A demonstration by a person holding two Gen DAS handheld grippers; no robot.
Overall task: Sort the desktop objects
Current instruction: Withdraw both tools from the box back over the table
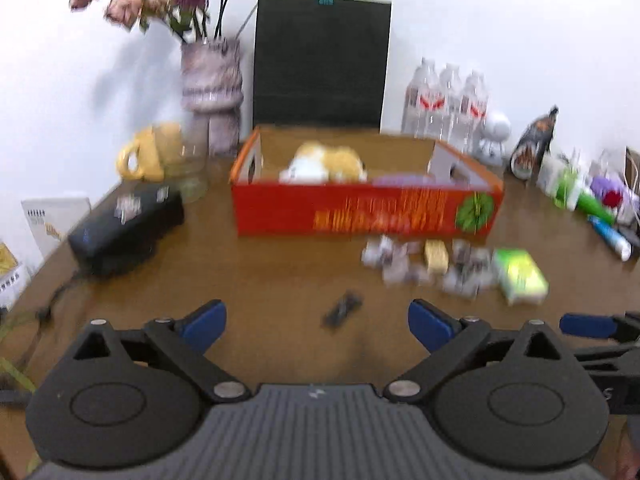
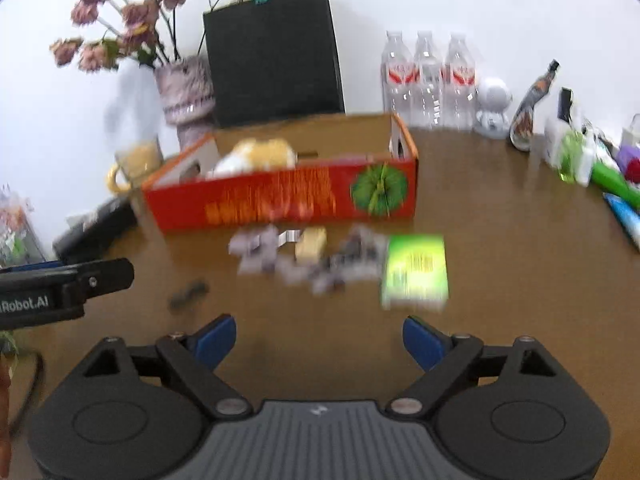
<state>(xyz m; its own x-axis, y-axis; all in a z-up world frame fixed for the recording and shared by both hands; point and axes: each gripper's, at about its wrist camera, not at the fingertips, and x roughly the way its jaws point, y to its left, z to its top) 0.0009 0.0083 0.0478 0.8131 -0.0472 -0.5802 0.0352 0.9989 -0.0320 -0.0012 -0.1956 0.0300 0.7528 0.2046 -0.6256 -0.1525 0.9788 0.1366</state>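
Your left gripper point(image 1: 316, 322) and right gripper point(image 2: 318, 340) both hover with jaws spread wide, empty. The green box point(image 2: 414, 270) lies on the table point(image 2: 520, 280), just before the red box point(image 2: 280, 196).

Both my views are bright and evenly lit, and the vase point(image 1: 212, 92) throws a soft grey shadow on the white wall. Motion blur smears everything on the worktop point(image 1: 280, 264). The fisheye bends the edges, with dark corners.
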